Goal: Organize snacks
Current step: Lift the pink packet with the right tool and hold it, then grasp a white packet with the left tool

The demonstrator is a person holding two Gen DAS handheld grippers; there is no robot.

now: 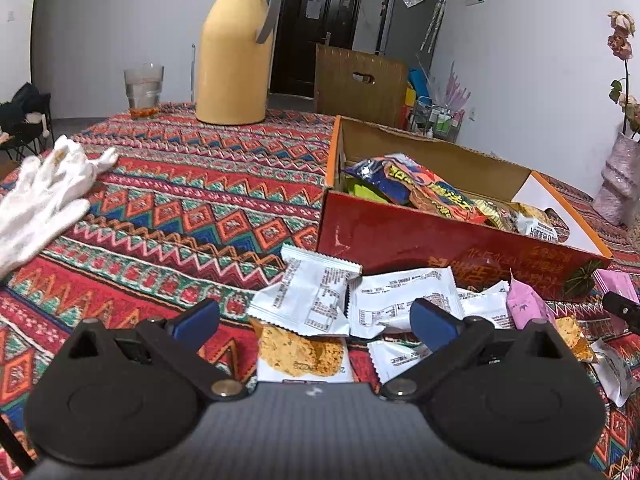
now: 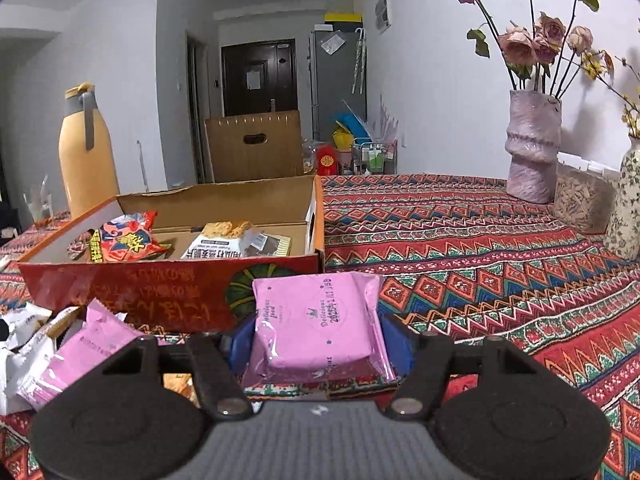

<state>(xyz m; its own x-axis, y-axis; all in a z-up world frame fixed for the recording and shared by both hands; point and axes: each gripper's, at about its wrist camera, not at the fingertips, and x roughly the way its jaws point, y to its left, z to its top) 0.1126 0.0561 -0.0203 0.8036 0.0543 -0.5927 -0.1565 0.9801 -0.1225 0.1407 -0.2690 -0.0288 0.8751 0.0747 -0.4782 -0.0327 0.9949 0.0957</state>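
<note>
Taking the red box [image 1: 440, 240] as the landmark and going from left to right: well to its left on the patterned tablecloth [image 1: 180, 208] lies a white glove [image 1: 44, 196], and behind that, a glass [image 1: 143, 90] and a yellow flask [image 1: 234, 48]. Just in front of the box's near wall sits a loose heap of white snack packets [image 1: 316, 296], some printed with a crisp picture. The left gripper [image 1: 316, 322] hovers over this heap with its jaws spread wide — nothing is between them.

The box itself already holds several snacks, among them an orange-red bag [image 2: 128, 242] and a white packet [image 2: 224, 242]. Near the box's front right corner, the right gripper [image 2: 320, 340] has its blue pads pressed on both sides of a pink packet [image 2: 320, 320], held clear of the cloth. A second pink packet [image 2: 84, 356] lies to its left, before the box.

The step in hand looks like carrying the pink packet to the box. The next move calls for lifting it over the near wall and letting go above the free space at the box's right end — high enough not to catch the rim.
</note>
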